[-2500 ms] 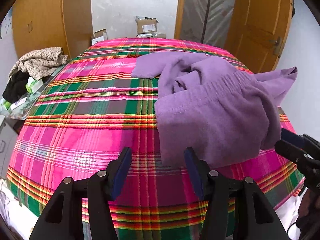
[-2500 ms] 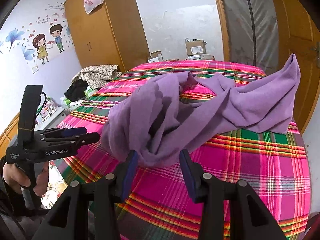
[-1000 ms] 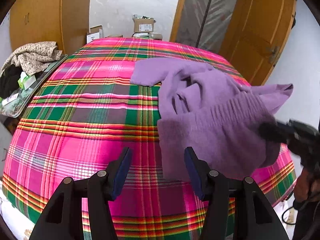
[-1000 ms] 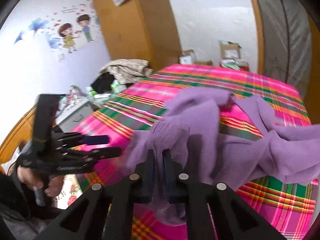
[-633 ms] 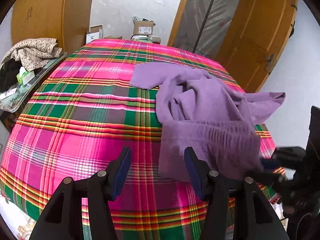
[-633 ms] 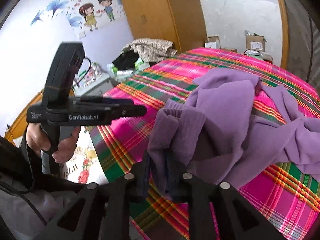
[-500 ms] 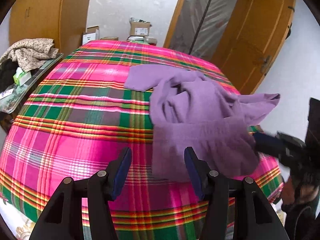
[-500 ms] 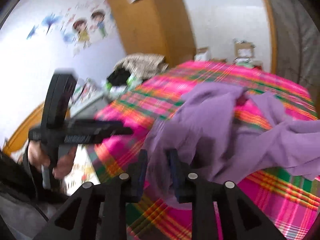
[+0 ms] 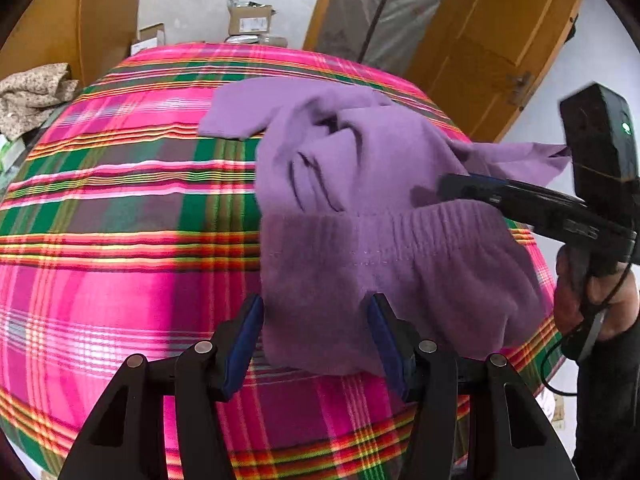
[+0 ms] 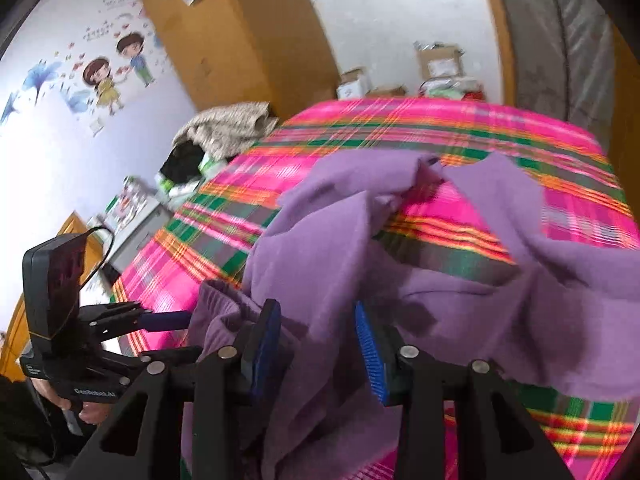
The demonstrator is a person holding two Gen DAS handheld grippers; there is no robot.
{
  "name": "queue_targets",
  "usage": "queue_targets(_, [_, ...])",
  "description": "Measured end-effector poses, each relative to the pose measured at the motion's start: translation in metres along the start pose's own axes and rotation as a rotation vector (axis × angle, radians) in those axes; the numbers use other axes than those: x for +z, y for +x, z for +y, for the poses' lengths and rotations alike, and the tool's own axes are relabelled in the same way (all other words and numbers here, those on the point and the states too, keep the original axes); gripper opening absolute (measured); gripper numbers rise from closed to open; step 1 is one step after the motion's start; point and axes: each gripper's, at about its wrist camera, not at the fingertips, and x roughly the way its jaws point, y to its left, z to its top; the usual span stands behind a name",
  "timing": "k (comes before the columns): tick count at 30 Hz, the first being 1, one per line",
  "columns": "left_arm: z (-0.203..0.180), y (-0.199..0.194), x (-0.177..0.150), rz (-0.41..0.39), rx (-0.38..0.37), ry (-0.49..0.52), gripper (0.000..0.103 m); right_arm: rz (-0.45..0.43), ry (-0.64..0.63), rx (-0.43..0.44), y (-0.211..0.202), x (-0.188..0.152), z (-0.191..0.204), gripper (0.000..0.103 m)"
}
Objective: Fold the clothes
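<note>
Purple fleece trousers (image 9: pixel 360 184), soft nap, gathered elastic waistband, lie crumpled on the bed (image 9: pixel 120 200) near its front right corner. Bed cover: pink-green-orange plaid, smooth weave. Left gripper (image 9: pixel 316 320) open, waistband edge lying between its blue pads, unpinched. Right gripper (image 10: pixel 316 336) jaws have just been closing; a gap remains, fleece between them, not clamped. Wooden wardrobe (image 10: pixel 240 40), cartoon wall stickers (image 10: pixel 112 68), cardboard boxes (image 9: pixel 250 20) behind.
</note>
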Motion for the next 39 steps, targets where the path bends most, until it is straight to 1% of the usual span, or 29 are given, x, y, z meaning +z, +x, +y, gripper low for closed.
queue_targets(1, [0.000, 0.001, 0.001, -0.002, -0.002, 0.001, 0.052, 0.013, -0.005, 0.002, 0.004, 0.001, 0.002, 0.004])
queue_targets(2, [0.000, 0.001, 0.001, -0.004, -0.004, 0.001, 0.043, 0.021, -0.010, 0.001, 0.007, 0.002, 0.004, 0.003])
queue_targets(3, [0.000, 0.002, 0.002, -0.007, -0.006, 0.001, 0.038, 0.019, -0.017, -0.007, 0.010, 0.004, 0.006, 0.003])
queue_targets(5, [0.003, 0.001, 0.003, -0.015, -0.014, -0.011, 0.021, 0.000, -0.019, -0.013, 0.011, 0.009, 0.007, 0.003])
queue_targets(7, [0.005, -0.001, 0.005, -0.030, -0.020, -0.016, 0.016, -0.038, -0.011, -0.021, 0.008, 0.017, 0.006, 0.003])
queue_targets(9, [0.006, -0.003, 0.007, -0.048, -0.017, -0.012, 0.014, -0.083, -0.003, -0.029, 0.002, 0.027, 0.004, 0.003])
queue_targets(12, [0.008, -0.013, 0.017, -0.102, -0.005, -0.008, 0.013, -0.172, 0.005, -0.048, -0.014, 0.049, -0.001, 0.003])
queue_targets(15, [0.012, -0.025, 0.027, -0.161, 0.007, -0.011, 0.013, -0.280, 0.019, -0.091, -0.039, 0.074, -0.008, 0.002])
queue_targets(18, [0.022, -0.043, 0.040, -0.234, 0.019, -0.030, 0.013, -0.386, 0.063, -0.125, -0.065, 0.092, -0.019, 0.002])
queue_targets(19, [0.026, -0.050, 0.044, -0.260, 0.021, -0.037, 0.013, -0.426, 0.080, -0.141, -0.075, 0.094, -0.024, 0.002])
queue_targets(22, [0.036, -0.061, 0.050, -0.300, 0.030, -0.061, 0.012, -0.511, 0.146, -0.167, -0.096, 0.089, -0.041, 0.002])
queue_targets(23, [0.038, -0.063, 0.050, -0.301, 0.025, -0.070, 0.012, -0.511, 0.167, -0.172, -0.096, 0.084, -0.045, 0.002])
queue_targets(26, [0.046, -0.059, 0.045, -0.281, 0.031, -0.082, 0.012, -0.449, 0.196, -0.189, -0.081, 0.070, -0.055, 0.003])
queue_targets(28, [0.057, -0.051, 0.037, -0.243, 0.037, -0.107, 0.012, -0.376, 0.224, -0.186, -0.061, 0.055, -0.064, 0.003])
queue_targets(31, [0.075, -0.036, 0.021, -0.178, 0.049, -0.160, 0.012, -0.270, 0.265, -0.145, -0.035, 0.033, -0.072, 0.004])
queue_targets(33, [0.082, -0.030, 0.015, -0.136, 0.050, -0.179, 0.012, -0.210, 0.269, -0.148, -0.024, 0.020, -0.074, 0.005])
queue_targets(34, [0.084, -0.027, 0.013, -0.122, 0.050, -0.180, 0.012, -0.195, 0.268, -0.154, -0.022, 0.016, -0.074, 0.006])
queue_targets(36, [0.084, -0.023, 0.010, -0.105, 0.053, -0.175, 0.013, -0.210, 0.254, -0.164, -0.027, 0.010, -0.069, 0.010])
queue_targets(37, [0.082, -0.024, 0.009, -0.106, 0.059, -0.166, 0.013, -0.236, 0.236, -0.161, -0.034, 0.009, -0.063, 0.012])
queue_targets(38, [0.080, -0.025, 0.009, -0.108, 0.063, -0.160, 0.013, -0.261, 0.219, -0.154, -0.040, 0.008, -0.058, 0.020])
queue_targets(39, [0.079, -0.026, 0.009, -0.109, 0.064, -0.156, 0.013, -0.281, 0.196, -0.138, -0.046, 0.007, -0.052, 0.024])
